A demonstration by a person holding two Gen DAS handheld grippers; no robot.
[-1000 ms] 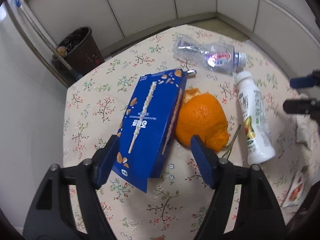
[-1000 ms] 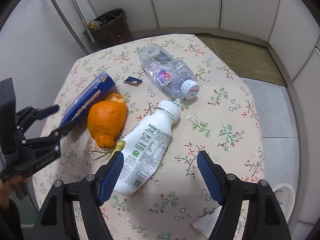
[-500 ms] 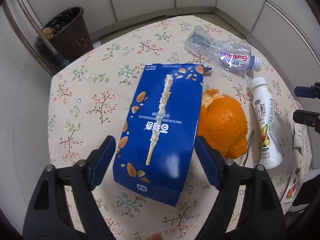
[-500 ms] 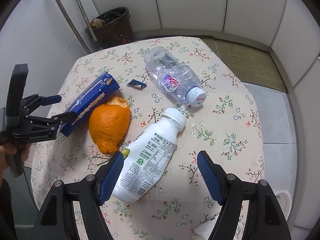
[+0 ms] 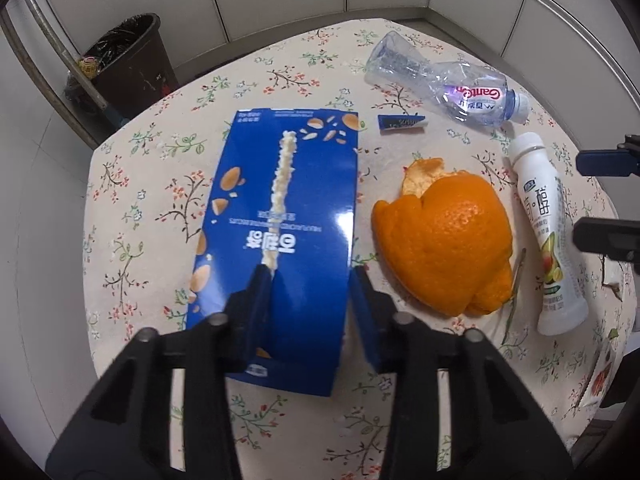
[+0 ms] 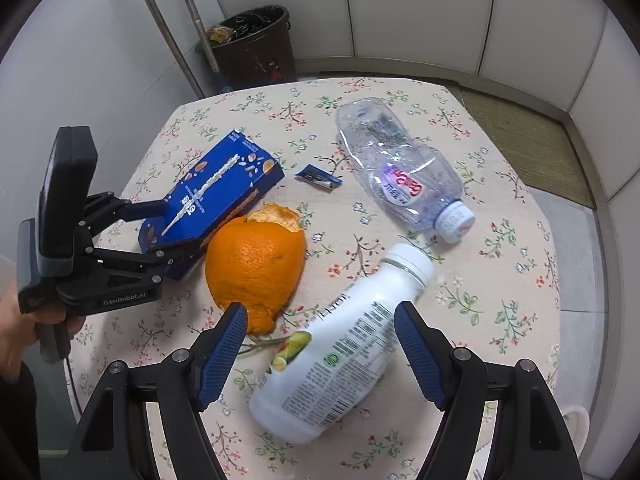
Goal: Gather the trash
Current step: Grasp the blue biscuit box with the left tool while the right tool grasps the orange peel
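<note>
On floral table (image 5: pixel 152 184), left claw (image 5: pixel 310 280) closing around blue box (image 5: pixel 280 208)

Even indoor light, soft shadows; white glare on the glossy blue cardboard snack box (image 5: pixel 276 216); fisheye bends walls, corners dark, focus sharp.

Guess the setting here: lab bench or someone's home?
Most likely a home, perhaps a dining corner: a table under a floral tablecloth, a lined trash bin on the floor beside white panelled walls, and food litter such as orange peel.
</note>
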